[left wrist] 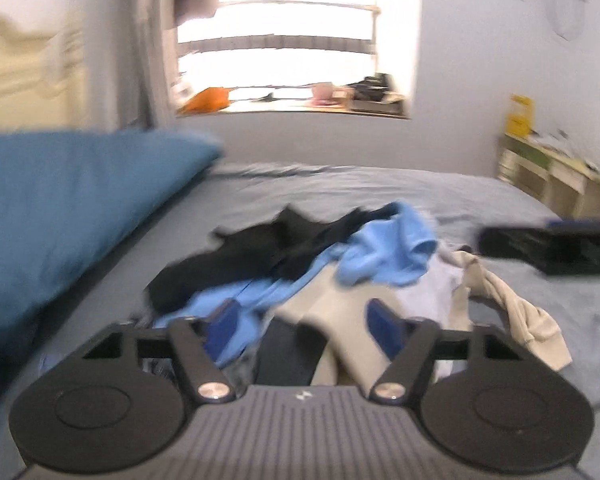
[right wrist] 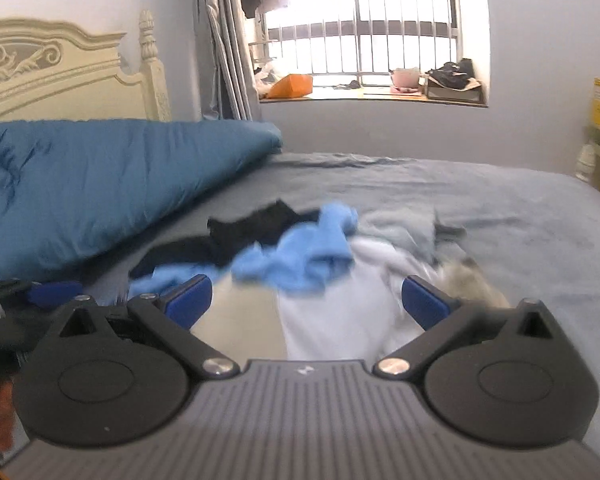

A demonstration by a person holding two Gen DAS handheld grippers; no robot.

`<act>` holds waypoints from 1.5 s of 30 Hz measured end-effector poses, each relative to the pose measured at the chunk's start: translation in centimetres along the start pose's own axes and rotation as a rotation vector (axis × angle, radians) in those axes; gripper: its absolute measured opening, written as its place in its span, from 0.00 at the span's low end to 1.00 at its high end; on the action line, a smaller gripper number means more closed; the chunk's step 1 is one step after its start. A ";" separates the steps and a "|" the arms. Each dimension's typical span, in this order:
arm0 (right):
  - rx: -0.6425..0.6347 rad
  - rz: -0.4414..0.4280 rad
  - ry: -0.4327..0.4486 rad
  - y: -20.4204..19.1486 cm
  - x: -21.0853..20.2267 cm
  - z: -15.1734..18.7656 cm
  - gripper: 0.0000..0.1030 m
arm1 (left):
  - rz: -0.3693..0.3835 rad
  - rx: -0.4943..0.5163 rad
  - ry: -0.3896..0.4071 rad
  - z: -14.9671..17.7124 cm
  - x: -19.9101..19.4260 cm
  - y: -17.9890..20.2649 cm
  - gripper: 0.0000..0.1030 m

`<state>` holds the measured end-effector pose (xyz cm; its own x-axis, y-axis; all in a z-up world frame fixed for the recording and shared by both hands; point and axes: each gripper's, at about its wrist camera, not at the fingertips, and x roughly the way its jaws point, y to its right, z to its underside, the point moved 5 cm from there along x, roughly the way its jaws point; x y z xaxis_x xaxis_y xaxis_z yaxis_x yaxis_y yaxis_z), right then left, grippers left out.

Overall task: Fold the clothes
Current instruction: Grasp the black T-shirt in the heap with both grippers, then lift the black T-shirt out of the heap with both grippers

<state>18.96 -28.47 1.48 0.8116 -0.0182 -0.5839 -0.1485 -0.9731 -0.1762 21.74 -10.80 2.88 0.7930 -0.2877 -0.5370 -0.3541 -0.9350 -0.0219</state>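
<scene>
Both hand-held grippers are hanging wide, gripping nothing: left hand-held gripper (left wrist: 306, 322), right hand-held gripper (right wrist: 306, 300). Crumpled pile of black, light-blue and beige clothes (right wrist: 300, 256) is lying at 12 o'clock on the grey-sheeted bed (right wrist: 500, 216), teal quilt (right wrist: 100, 184) bunching at 10.

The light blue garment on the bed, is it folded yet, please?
Not folded: the light blue garment lies crumpled in the clothes pile, overlapping a black garment.

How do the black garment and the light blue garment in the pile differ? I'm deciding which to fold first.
The black garment lies spread fairly flat at the pile's far left, toward the teal duvet; the light blue garment is bunched into a raised lump nearer the middle. The blue one partly overlaps the black one. Both rest on the grey bed sheet, crumpled and unfolded.
</scene>
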 end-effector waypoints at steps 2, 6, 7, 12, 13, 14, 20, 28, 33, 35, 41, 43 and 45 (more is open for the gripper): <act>0.019 -0.025 -0.009 0.3 2.1 -1.5 0.95 | 0.049 0.023 0.004 -0.9 2.0 1.1 0.53; 0.056 -0.075 -0.027 0.9 6.2 -4.7 0.80 | 0.108 0.086 -0.032 -1.4 5.8 3.0 0.43; 0.065 -0.087 -0.031 1.0 7.3 -5.4 0.73 | 0.109 0.111 -0.045 -1.4 6.8 3.4 0.42; 0.075 -0.118 -0.082 1.5 11.5 -7.4 0.64 | 0.094 0.175 -0.107 -0.4 11.1 4.5 0.26; 0.066 -0.115 -0.098 1.5 12.2 -7.4 0.61 | 0.090 0.181 -0.113 -0.4 11.7 4.6 0.23; 0.062 -0.115 -0.110 1.4 12.7 -7.4 0.58 | 0.084 0.187 -0.115 -0.3 12.3 4.7 0.19; 0.086 -0.116 -0.160 2.0 14.5 -6.5 0.07 | 0.097 0.118 -0.068 -0.6 12.7 4.3 0.06; 0.030 -0.143 0.001 1.3 8.5 -7.7 0.06 | 0.251 0.033 -0.060 1.8 6.9 2.6 0.07; 0.042 -0.065 0.131 0.7 5.7 -9.4 0.66 | 0.251 -0.019 -0.009 2.1 3.9 -1.2 0.65; 0.024 -0.104 0.134 -1.0 6.8 -10.1 0.87 | 0.197 -0.006 0.044 1.8 3.4 -2.7 0.65; -0.103 -0.180 -0.045 -8.1 16.6 -10.2 0.87 | 0.022 -0.105 -0.040 2.2 6.1 -7.2 0.36; -0.133 -0.157 -0.113 -9.4 20.0 -9.6 0.86 | -0.004 -0.128 -0.061 2.8 6.5 -8.2 0.18; -0.168 -0.106 -0.180 -10.2 22.9 -8.9 0.80 | -0.023 -0.137 -0.077 3.6 6.7 -8.9 0.14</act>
<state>44.08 -21.00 -3.04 0.7016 0.1122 -0.7036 0.0397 -0.9921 -0.1186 28.42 -3.66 -3.50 0.7577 -0.2542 -0.6011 -0.2611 -0.9622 0.0778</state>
